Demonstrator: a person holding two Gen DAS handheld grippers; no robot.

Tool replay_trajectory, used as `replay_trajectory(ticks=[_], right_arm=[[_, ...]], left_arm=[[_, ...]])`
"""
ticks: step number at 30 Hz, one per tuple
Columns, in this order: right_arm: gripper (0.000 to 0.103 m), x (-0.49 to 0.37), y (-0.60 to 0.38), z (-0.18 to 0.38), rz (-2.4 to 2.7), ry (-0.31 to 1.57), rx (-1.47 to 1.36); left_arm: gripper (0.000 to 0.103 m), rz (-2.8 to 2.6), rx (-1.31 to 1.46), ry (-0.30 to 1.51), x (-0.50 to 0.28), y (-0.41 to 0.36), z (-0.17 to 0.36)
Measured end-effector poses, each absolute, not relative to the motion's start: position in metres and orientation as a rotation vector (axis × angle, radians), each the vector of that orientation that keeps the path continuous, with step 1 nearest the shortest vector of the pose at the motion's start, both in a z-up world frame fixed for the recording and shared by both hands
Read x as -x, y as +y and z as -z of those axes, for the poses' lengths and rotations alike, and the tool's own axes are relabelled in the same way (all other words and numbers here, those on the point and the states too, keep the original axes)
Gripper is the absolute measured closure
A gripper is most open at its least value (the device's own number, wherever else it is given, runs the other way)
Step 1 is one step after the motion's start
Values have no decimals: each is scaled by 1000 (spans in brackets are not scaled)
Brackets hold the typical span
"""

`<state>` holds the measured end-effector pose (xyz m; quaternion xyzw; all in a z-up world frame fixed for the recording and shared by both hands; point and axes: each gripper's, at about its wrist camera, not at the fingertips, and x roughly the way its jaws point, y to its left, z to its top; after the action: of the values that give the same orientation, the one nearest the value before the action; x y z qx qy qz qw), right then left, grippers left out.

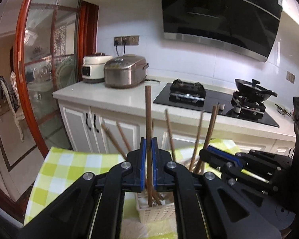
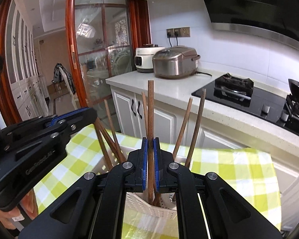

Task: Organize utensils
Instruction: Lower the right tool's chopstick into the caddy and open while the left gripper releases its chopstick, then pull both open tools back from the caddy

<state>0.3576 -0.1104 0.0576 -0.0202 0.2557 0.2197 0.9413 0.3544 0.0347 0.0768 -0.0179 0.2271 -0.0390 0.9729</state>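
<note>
Gripping one brown wooden chopstick each, both of your grippers have their blue-padded jaws closed narrow on an upright stick. Your left gripper (image 1: 149, 139) pinches its chopstick (image 1: 148, 111) partway down the shaft; the top rises well above the jaws, and the lower end drops into a white slotted utensil basket (image 1: 159, 209) just below. Your right gripper (image 2: 150, 139) clamps a second chopstick (image 2: 150, 107) in the same way, its lower end also inside the basket (image 2: 149, 207).

More chopsticks (image 1: 208, 131) lean out of the basket at angles on both sides of each held stick. Their lower ends are hidden behind the gripper bodies, so you cannot tell how they rest inside. The basket itself is mostly covered by the black gripper frames; only part of its front wall shows.

The basket stands on a yellow-green and white checked tablecloth (image 1: 69, 163). The near edge of the cloth is cut off at the bottom of both views.

Each gripper appears in the other's camera, seen from the side, close beside the basket. At the lower left of the right wrist view, a sliver of your hand shows, mostly cut off.

Beyond the table stand a white counter (image 1: 101, 93), two rice cookers (image 1: 125, 70), a black gas stove (image 1: 209, 101) with a lidded pan (image 1: 255, 88), and a dark range hood (image 1: 219, 16), all somewhat blurred.
</note>
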Motion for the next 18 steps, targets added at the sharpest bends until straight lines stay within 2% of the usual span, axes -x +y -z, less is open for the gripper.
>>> replay_trajectory(ticks=[5, 7, 11, 18], right_arm=[[96, -366, -114, -46, -426, 550, 20], [95, -369, -115, -45, -419, 554, 19], [92, -369, -120, -46, -407, 548, 12], [90, -355, -135, -58, -382, 514, -1]], left_arm=[[97, 58, 37, 479, -355, 40, -58], [93, 46, 30, 474, -355, 41, -55], [66, 22, 35, 442, -347, 44, -59], [41, -25, 20, 385, -326, 47, -71]])
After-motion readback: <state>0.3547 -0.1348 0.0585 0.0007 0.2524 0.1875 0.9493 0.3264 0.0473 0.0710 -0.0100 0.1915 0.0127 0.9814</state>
